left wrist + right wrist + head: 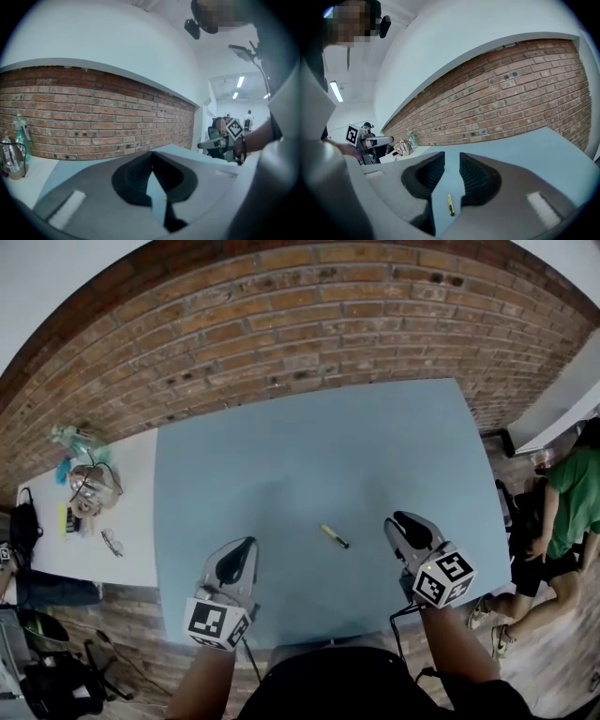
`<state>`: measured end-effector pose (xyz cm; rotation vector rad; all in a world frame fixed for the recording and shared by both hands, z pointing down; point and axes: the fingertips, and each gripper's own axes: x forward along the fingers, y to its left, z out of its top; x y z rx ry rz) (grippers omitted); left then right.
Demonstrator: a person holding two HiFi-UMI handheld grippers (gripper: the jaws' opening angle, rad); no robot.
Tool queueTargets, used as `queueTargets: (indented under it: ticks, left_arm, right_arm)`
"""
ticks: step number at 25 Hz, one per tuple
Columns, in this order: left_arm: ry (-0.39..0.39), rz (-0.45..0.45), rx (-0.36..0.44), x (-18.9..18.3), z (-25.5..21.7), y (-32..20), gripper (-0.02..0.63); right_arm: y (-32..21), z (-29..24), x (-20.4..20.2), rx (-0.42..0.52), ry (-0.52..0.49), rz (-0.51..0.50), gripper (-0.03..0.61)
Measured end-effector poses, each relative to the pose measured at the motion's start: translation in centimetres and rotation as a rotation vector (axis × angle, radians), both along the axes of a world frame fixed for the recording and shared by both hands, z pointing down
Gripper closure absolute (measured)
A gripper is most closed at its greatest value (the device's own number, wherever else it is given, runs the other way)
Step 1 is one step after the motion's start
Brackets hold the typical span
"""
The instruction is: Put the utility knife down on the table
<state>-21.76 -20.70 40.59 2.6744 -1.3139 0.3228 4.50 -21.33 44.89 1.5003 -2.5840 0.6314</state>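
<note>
The utility knife [335, 536], slim, yellow with a black end, lies flat on the blue table [309, 456], near its front edge. It also shows in the right gripper view as the knife [450, 205], down on the tabletop between and below the jaws. My right gripper [399, 519] hovers just right of the knife, apart from it. This right gripper [452, 157] is open by a narrow gap and holds nothing. My left gripper [247, 542] hangs over the table's front left. The left gripper [151, 154] has its tips touching, shut and empty.
A white side table [131, 521] on the left carries bottles, a wire-topped jar [92, 488] and small items. A black bag [23, 524] hangs at its edge. The brick wall [281, 324] runs behind. A person in a green shirt [572, 502] sits on the floor at right.
</note>
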Motion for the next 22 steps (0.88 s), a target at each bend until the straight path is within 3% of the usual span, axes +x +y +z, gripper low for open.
queueTargets:
  ticks: [22]
  left_arm:
    - [0.019,-0.042,0.081,-1.3,-4.3,1.2,0.611]
  right_arm:
    - [2.6,-4.7,1.2,0.112,0.032,0.007,0.474]
